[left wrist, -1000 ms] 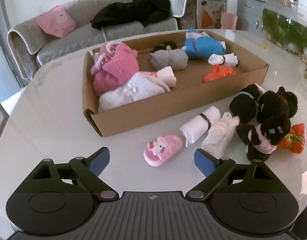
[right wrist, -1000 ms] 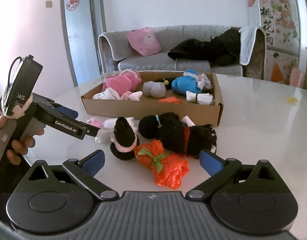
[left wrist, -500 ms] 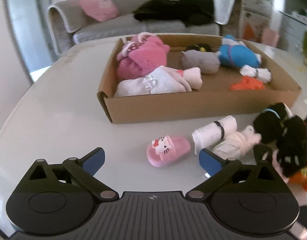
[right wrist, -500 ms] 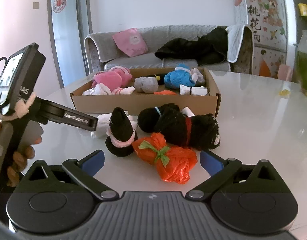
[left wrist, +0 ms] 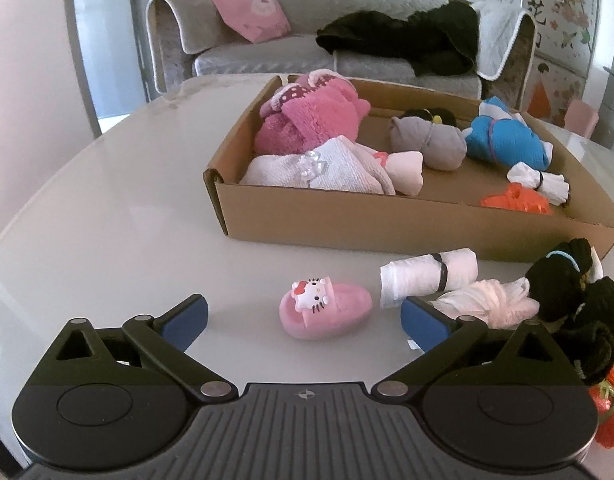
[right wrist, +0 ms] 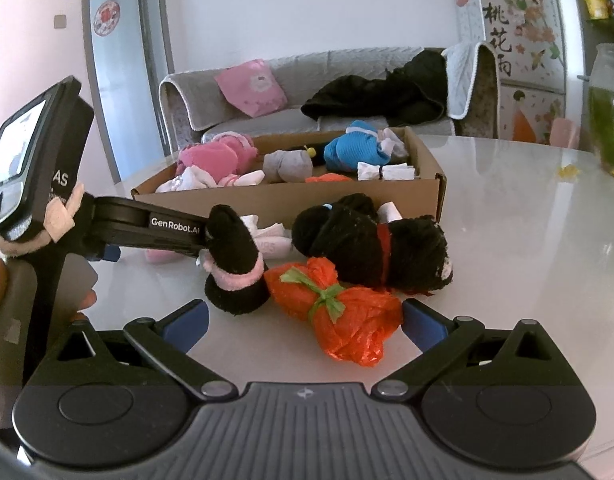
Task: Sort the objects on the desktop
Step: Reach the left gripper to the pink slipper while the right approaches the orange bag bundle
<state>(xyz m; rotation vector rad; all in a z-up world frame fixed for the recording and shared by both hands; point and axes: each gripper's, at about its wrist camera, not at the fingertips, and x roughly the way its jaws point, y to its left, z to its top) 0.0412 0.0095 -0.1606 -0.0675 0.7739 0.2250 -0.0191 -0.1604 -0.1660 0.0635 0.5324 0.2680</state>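
Both tongs wide apart, nothing clamped; I centre left tongs (left wrist: 303, 320) over pink slipper (left wrist: 326, 307), then close gently.

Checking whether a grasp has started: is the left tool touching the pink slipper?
Apart. The left wrist view shows the left tool open, with bare table between each blue pad and the pink slipper.

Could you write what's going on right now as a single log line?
left gripper: open, just widened, around pink slipper | right gripper: open, around orange bag bundle | cardboard box: partly filled
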